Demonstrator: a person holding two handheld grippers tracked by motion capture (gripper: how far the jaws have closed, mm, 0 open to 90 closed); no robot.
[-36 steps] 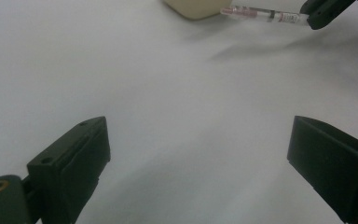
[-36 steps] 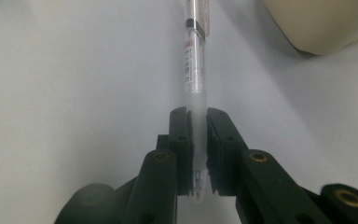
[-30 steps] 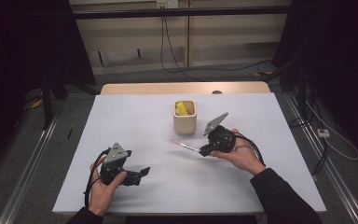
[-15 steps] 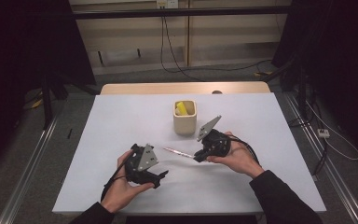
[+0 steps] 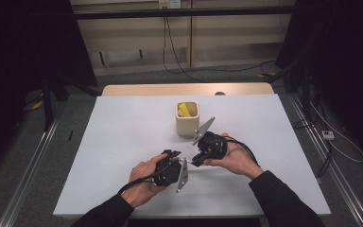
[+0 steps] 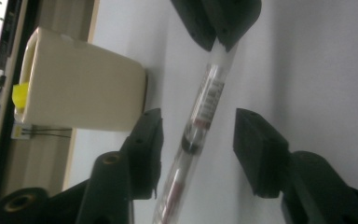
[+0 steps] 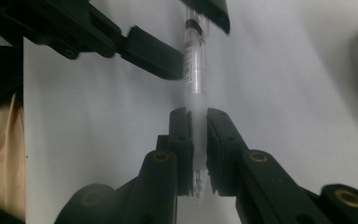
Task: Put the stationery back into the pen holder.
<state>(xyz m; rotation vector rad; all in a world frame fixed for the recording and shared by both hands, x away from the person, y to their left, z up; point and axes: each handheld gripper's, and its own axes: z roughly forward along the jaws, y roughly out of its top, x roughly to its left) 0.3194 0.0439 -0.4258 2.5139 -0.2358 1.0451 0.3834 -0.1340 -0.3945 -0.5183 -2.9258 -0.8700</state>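
Note:
A clear pen with a printed barrel is pinched at one end by my right gripper, which is shut on it above the white table. Its other end reaches between the jaws of my left gripper. Those jaws have just been closing, and the pen still has a gap on each side, so they stand open around it. In the high view the left gripper and right gripper meet nose to nose at mid-table, in front of a cream cup.
The cream cup holds a yellow object and stands just beyond the right gripper. A wooden strip runs along the table's far edge. Dark floor with cables and rails surrounds the table.
My left gripper has travelled right from the table's front left up to the pen, and its jaws have narrowed around the barrel. The right gripper has shifted slightly left with the pen.

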